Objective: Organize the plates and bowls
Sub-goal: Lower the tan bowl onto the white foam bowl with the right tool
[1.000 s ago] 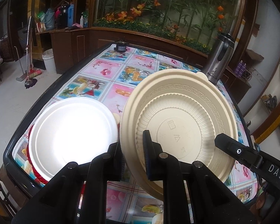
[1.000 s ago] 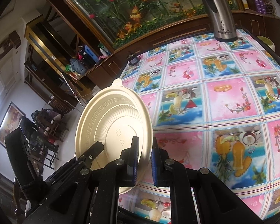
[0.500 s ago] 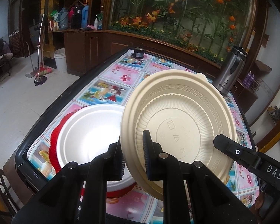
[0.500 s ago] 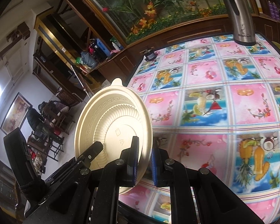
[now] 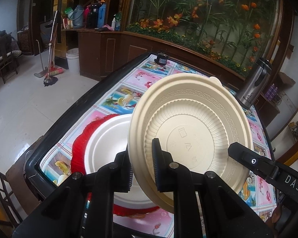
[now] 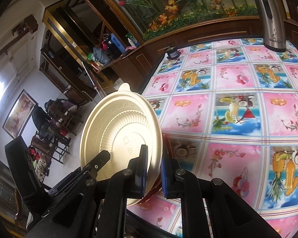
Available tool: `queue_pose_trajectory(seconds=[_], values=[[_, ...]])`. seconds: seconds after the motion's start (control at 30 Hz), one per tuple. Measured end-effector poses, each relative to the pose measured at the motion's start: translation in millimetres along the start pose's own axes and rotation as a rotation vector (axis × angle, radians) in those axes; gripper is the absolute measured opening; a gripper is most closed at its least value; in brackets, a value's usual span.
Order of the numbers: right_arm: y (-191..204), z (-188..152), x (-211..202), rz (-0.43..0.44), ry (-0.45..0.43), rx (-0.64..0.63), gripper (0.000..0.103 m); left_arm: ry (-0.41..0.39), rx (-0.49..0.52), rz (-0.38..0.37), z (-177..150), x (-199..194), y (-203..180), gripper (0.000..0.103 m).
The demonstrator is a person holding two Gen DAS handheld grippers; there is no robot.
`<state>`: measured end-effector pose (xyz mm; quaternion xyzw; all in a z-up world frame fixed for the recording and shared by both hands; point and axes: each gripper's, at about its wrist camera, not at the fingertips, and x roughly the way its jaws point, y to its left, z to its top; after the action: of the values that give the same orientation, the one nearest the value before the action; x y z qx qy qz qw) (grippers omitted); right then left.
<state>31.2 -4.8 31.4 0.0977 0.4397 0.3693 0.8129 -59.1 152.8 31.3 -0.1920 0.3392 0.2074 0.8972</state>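
Both the left tool (image 5: 142, 170) and right tool (image 6: 153, 170) clamp a cream ribbed plate (image 5: 190, 138) by its rim, tilted on edge. Beneath sit a white plate (image 5: 107, 144) on a red plate (image 5: 79, 148); a steel flask (image 5: 255, 85) stands across the fruit-patterned surface (image 6: 238, 119).

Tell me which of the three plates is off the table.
The cream plate. Both tongs, left and right, pinch its rim and hold it tilted in the air. The white plate lies flat on the red plate.

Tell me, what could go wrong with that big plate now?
1. Both grippers, left and right, pinch only the cream plate's near rim, and it tilts, so it might slip or twist out.
2. It hangs partly over the white plate on the red plate; lowered carelessly, it could knock them toward the table edge.
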Motion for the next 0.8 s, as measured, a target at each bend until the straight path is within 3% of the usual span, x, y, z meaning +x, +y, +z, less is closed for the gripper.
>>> queue_pose_trajectory(seconds=[0.8], values=[[37.9,-2.0,55.6,0.021,0.101,-0.049,0.011,0.039,-0.08,0.056,-0.6,15.2,46.4,0.014]])
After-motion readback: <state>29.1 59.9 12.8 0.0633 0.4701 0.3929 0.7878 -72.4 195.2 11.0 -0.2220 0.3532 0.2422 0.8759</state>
